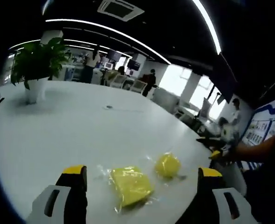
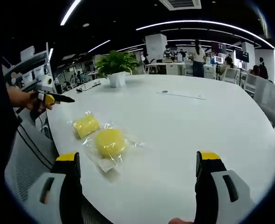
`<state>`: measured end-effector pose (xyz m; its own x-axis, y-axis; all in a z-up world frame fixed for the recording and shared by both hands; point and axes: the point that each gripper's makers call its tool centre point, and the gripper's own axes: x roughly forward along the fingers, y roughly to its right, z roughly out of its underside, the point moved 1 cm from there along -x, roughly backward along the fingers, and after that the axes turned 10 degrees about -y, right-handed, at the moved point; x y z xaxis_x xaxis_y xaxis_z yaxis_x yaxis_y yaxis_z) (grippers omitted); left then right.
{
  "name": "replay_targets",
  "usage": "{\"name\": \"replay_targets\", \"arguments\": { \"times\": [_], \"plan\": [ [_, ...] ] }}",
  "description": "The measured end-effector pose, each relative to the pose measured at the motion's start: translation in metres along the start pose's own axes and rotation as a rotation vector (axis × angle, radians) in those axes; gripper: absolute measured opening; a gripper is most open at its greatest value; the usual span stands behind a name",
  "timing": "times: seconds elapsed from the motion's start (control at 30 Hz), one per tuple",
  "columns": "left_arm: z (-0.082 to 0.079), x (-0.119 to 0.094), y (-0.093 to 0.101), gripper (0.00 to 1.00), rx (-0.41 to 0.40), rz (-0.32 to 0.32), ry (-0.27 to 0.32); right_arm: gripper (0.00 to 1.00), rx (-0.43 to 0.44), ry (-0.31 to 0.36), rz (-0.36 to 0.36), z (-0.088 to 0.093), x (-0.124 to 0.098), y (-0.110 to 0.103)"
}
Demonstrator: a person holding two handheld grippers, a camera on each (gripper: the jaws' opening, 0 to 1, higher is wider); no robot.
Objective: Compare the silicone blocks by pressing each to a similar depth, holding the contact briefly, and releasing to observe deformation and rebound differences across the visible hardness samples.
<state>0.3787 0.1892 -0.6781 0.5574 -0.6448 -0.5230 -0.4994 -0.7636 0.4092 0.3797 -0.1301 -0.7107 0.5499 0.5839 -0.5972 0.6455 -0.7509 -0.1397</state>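
A: Status on the silicone blocks? We see two, both yellow, each in a clear plastic wrapper, lying on the white worktop (image 1: 72,135) near its edge.

B: Confirmed. In the left gripper view the larger square block (image 1: 130,185) sits between our jaws, a bit ahead of the tips, not touched. The smaller rounded block (image 1: 168,164) lies just beside it, apart from it.

A: Left gripper (image 1: 142,175) state?

B: Jaws spread wide, nothing between them but air above the worktop. Right gripper (image 2: 137,161) the same: jaws wide apart, holding nothing, hovering over bare worktop.

A: In the right gripper view we get the rounded block (image 2: 110,141) nearer to us and the square block (image 2: 85,125) beyond it, both off to the left of our jaws.

B: Agreed. We also see the left gripper (image 2: 51,98) at the left edge of that view, held in a hand (image 2: 23,99), well apart from the blocks.

A: Background?

B: Potted plant (image 1: 37,63) in a white pot at the far side of the worktop. Office chairs and people beyond.
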Motion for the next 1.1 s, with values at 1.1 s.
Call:
{"name": "replay_targets", "arguments": {
  "times": [1.1],
  "plan": [
    [-0.007, 0.109, 0.028, 0.86, -0.218, 0.184, -0.212, 0.97, 0.021, 0.009, -0.002, 0.01, -0.021, -0.004]
  ]
}}
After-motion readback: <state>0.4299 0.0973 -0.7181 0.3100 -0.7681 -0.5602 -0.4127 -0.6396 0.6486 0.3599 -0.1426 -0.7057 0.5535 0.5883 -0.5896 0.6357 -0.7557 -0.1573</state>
